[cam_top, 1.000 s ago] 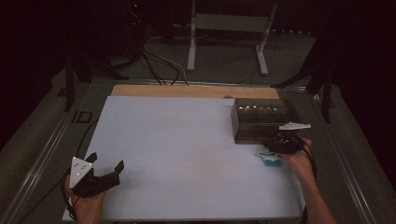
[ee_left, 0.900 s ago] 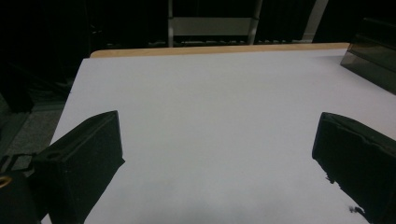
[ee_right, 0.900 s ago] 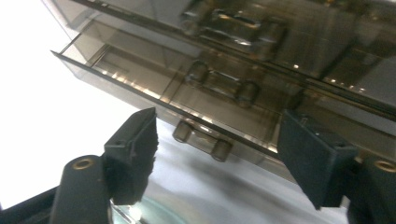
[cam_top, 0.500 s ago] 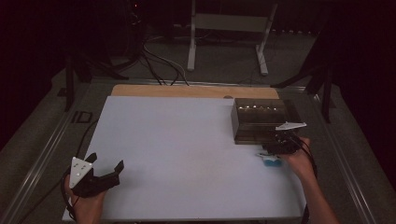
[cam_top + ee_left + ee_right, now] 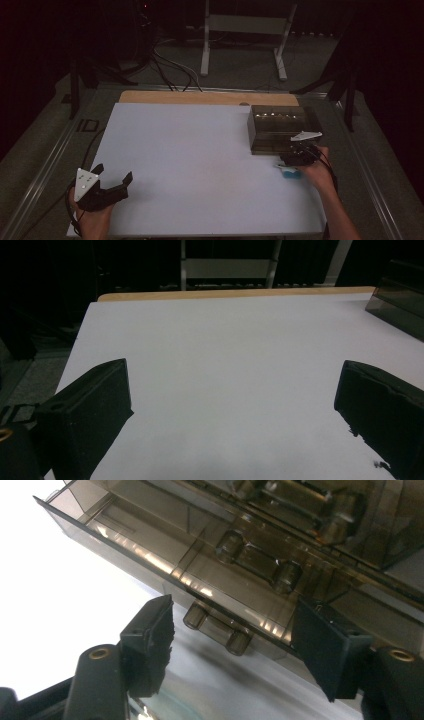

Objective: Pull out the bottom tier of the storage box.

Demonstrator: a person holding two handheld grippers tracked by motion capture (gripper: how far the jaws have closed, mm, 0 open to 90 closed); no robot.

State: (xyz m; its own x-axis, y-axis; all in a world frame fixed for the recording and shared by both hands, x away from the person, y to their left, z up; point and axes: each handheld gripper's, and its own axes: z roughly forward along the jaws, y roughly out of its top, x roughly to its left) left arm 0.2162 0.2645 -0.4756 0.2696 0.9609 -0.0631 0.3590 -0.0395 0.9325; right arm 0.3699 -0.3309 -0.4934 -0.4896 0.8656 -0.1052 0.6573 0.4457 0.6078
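two grippers on a white table [image 5: 200, 165]. item one: left gripper [image 5: 112, 186], near corner on the person's left, jaws wide apart with nothing between them, resting on the board. item two: right gripper [image 5: 295, 156], at the front face of a smoky plastic drawer box [image 5: 280, 127] that stands at the far right of the table; jaws partly open, straddling the small handle [image 5: 216, 628] of the lowest drawer [image 5: 165, 565], pads clear of it on both sides, nothing gripped. item three: small blue thing [image 5: 289, 171], flat on the table just under the right hand; what it is cannot be told.

step in hand, by judgement: lining up on the drawer handle to pull the drawer. next move calls for closing squarely on the handle, then a straight pull toward the person without dragging the box.

change from the earlier frame: right jaws have just been closing, handle between them ungripped; box and left gripper unmoved.
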